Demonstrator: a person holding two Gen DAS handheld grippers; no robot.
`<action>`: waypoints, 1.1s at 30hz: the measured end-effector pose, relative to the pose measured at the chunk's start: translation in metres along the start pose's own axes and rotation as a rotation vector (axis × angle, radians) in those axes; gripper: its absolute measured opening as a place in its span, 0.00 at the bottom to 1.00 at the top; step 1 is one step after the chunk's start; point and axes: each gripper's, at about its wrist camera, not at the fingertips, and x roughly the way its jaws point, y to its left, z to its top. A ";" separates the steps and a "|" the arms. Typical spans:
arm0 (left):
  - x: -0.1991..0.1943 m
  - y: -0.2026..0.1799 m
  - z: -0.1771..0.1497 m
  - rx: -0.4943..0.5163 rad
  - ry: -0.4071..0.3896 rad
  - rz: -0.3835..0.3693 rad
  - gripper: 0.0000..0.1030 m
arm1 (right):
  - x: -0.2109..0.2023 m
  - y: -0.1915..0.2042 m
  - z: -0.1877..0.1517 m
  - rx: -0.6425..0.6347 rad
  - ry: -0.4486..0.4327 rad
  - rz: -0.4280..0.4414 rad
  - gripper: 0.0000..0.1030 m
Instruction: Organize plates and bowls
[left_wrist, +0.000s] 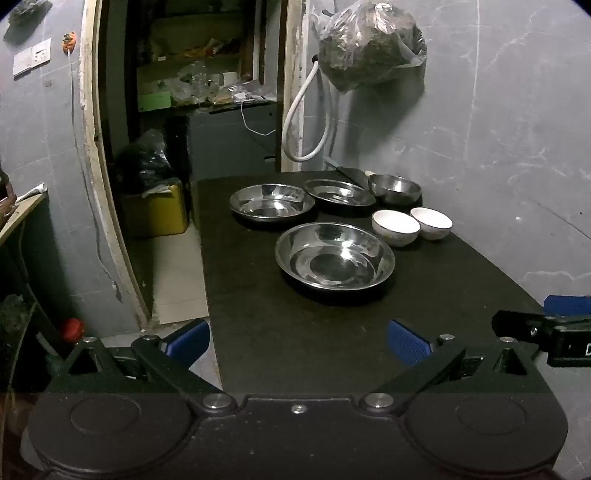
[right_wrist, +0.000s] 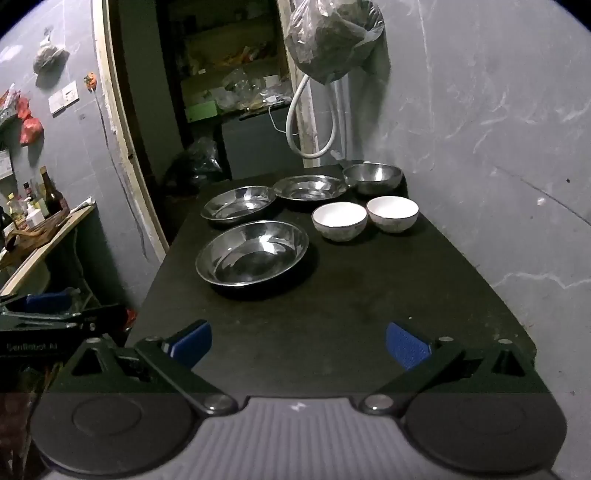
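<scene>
Both tools hover level over the near end of the dark table (left_wrist: 258, 332), side by side, the left gripper (left_wrist: 298, 341) and the right gripper (right_wrist: 298, 341) each spread wide with nothing between the blue pads. Past them a large steel plate (right_wrist: 252, 253) sits alone mid-table, with two white bowls (right_wrist: 339, 220) just beside each other to its right, then two more steel plates (left_wrist: 272, 202) nearly touching and a steel bowl (left_wrist: 394, 188) by the wall. Behind that bowl something dark with a pale end lies half hidden, too dim to make out.
</scene>
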 end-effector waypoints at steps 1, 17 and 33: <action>0.000 0.000 0.000 0.000 0.002 0.001 0.99 | -0.001 0.000 0.000 0.004 -0.007 0.005 1.00; 0.003 -0.003 0.000 0.002 0.002 -0.003 0.99 | 0.000 -0.005 0.004 -0.001 -0.003 0.012 1.00; 0.005 -0.004 -0.001 0.015 0.014 -0.006 0.99 | 0.002 -0.006 0.005 0.005 0.004 0.012 1.00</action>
